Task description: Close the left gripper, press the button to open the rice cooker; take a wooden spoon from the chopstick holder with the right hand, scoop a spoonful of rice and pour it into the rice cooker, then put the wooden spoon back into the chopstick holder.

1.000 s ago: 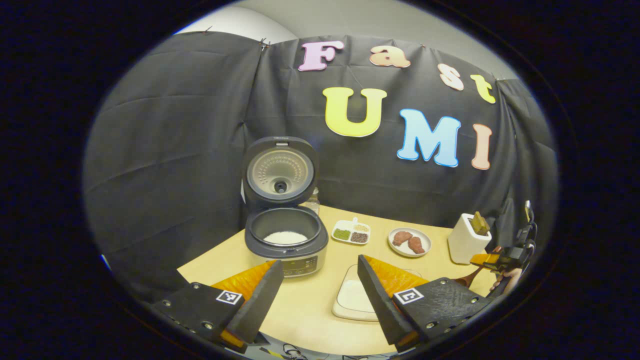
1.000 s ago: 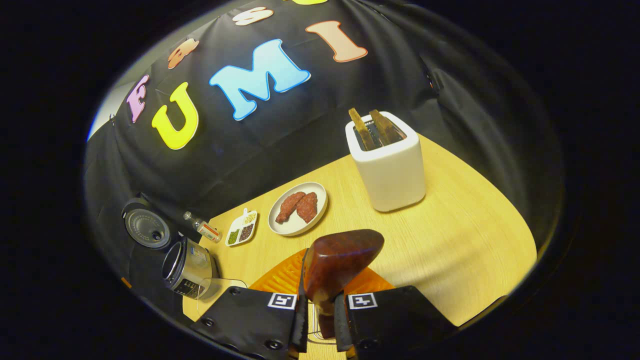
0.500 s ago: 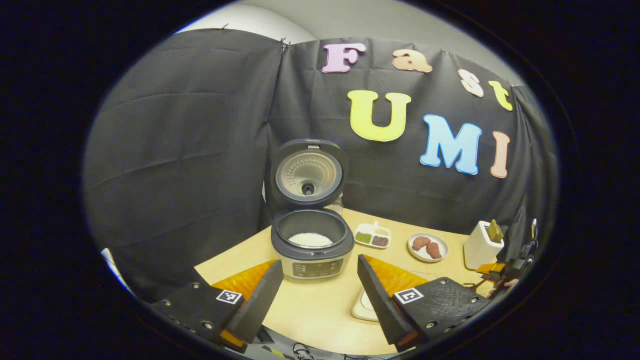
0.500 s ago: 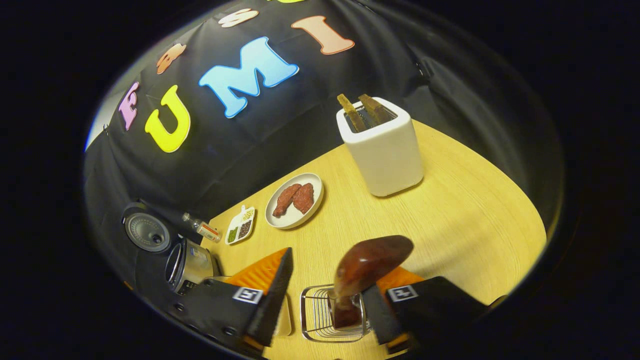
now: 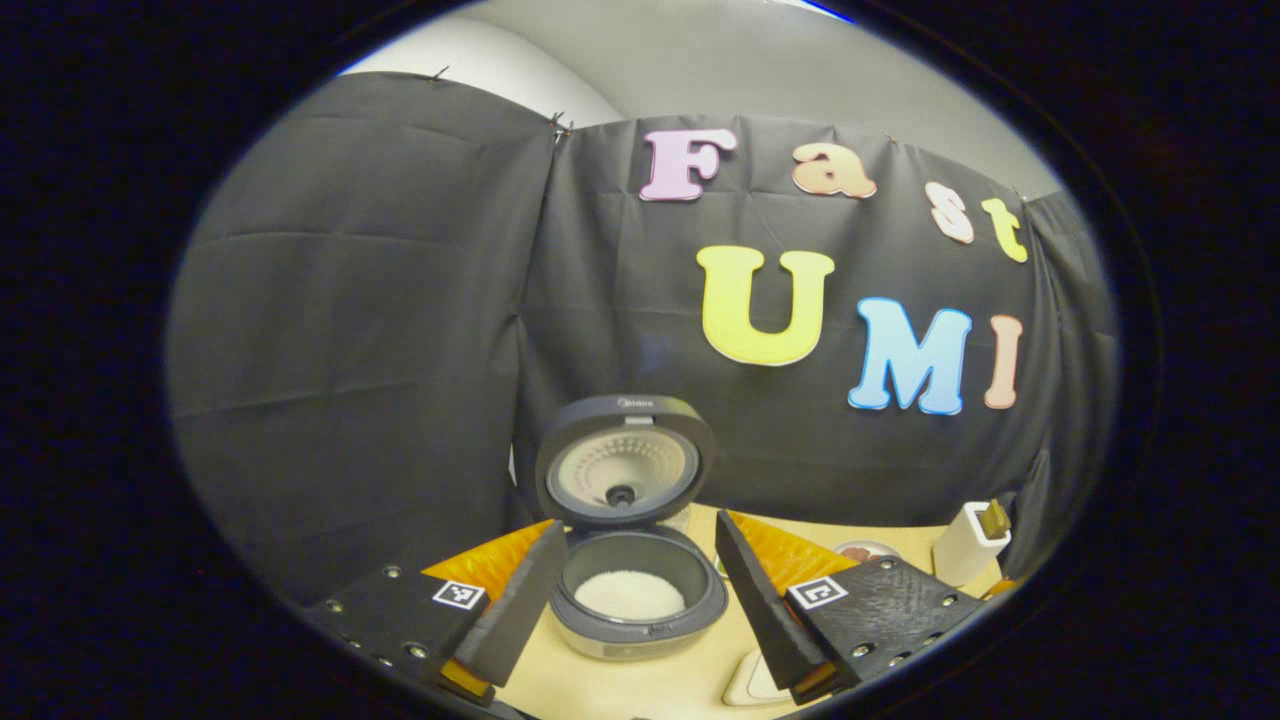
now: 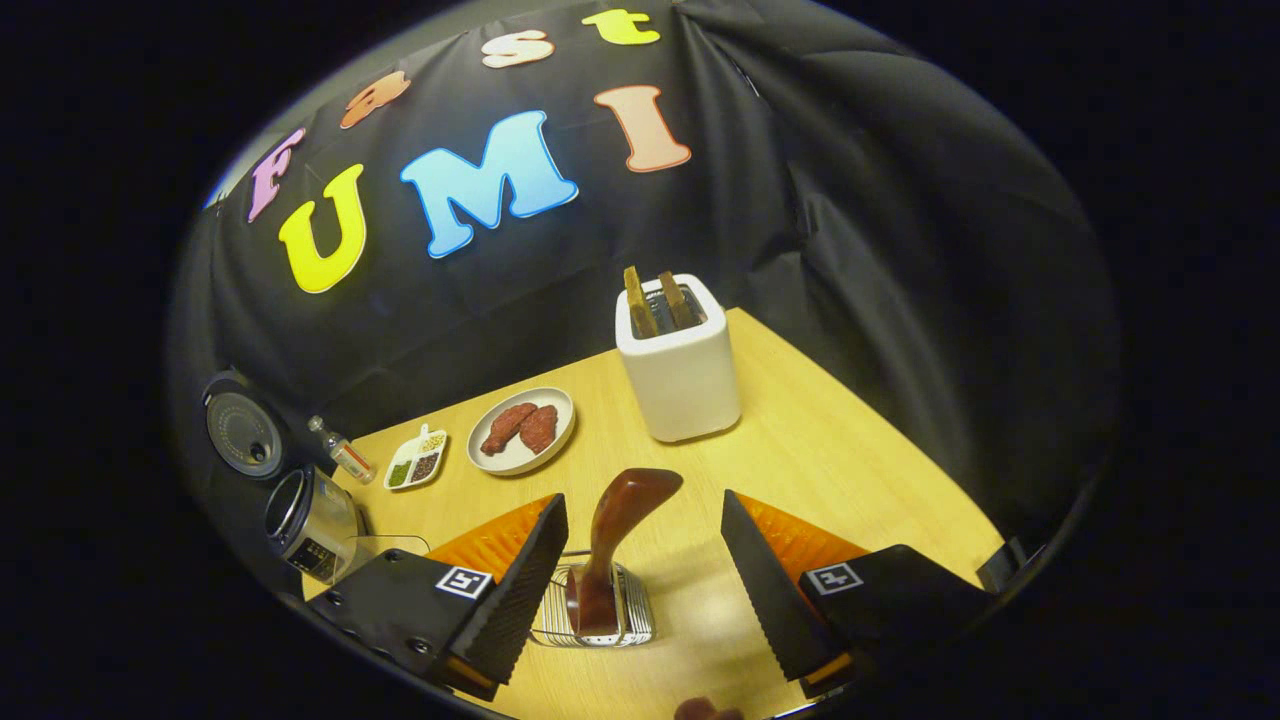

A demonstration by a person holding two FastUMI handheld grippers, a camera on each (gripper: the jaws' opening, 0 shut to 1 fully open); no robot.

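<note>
In the right gripper view, the dark wooden spoon stands upright, handle down, in the wire chopstick holder on the table. My right gripper is open, with its fingers on either side of the spoon and apart from it. In the left gripper view, the rice cooker stands with its lid raised and white rice in the pot. My left gripper is open in front of the cooker and holds nothing. The right gripper view has the cooker at the far left.
A white toaster with two slices stands at the back of the wooden table. Left of it are a plate of meat, a small divided dish of beans and a little bottle. A white rice dish lies near the left gripper.
My right gripper opened, let go of the spoon in the chopstick holder and drew back. The left gripper view tilted up, so the cooker now sits lower between its fingers.
</note>
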